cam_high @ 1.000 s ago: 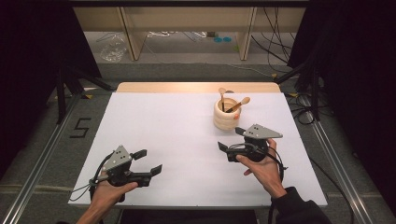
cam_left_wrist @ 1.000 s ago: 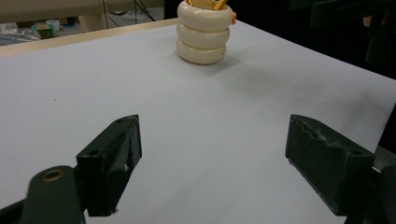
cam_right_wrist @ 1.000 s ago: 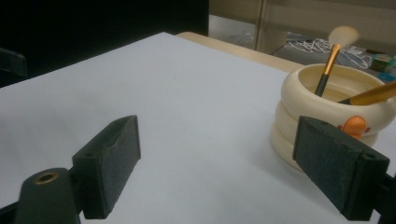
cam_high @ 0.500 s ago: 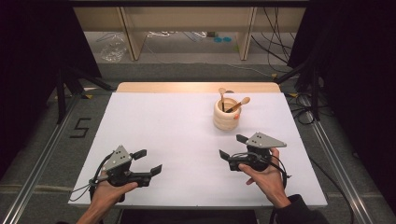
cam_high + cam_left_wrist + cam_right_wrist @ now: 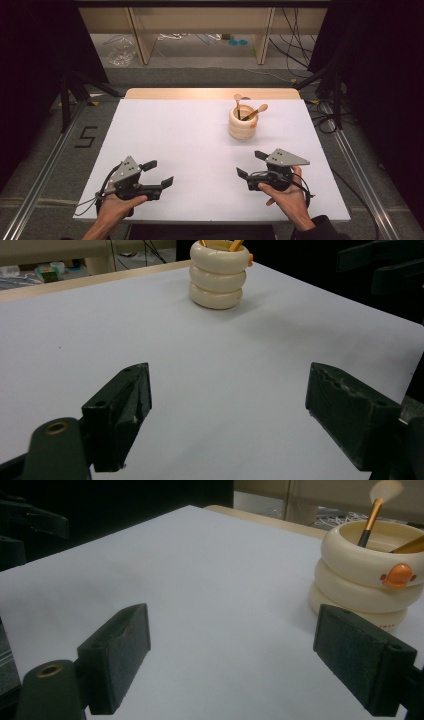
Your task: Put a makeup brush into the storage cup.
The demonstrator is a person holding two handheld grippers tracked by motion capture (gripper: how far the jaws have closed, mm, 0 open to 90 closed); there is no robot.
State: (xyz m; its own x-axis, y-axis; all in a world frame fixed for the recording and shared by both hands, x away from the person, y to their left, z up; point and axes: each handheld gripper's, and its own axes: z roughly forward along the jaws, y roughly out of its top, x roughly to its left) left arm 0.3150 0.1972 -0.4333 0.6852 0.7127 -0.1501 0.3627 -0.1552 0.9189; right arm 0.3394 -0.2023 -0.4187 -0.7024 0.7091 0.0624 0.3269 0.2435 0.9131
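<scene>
Brushes (image 5: pixel 248 109) stand in the ringed cream holder (image 5: pixel 242 123), upper right of centre on my bench (image 5: pixel 175 140). Both claws, left (image 5: pixel 159 173) and right (image 5: pixel 249 164), are spread and empty; I judge nothing remains.

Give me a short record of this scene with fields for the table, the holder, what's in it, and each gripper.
Surface: white table, bare at the near side
Holder: cream ringed cup, upright, far right part of the table
Contents: two brushes leaning out of the cup
Left gripper: jaws open, nothing between them, near left edge
Right gripper: jaws open, nothing between them, nearer the cup but apart from it
Detail: orange beak-like knob on the cup's side
</scene>
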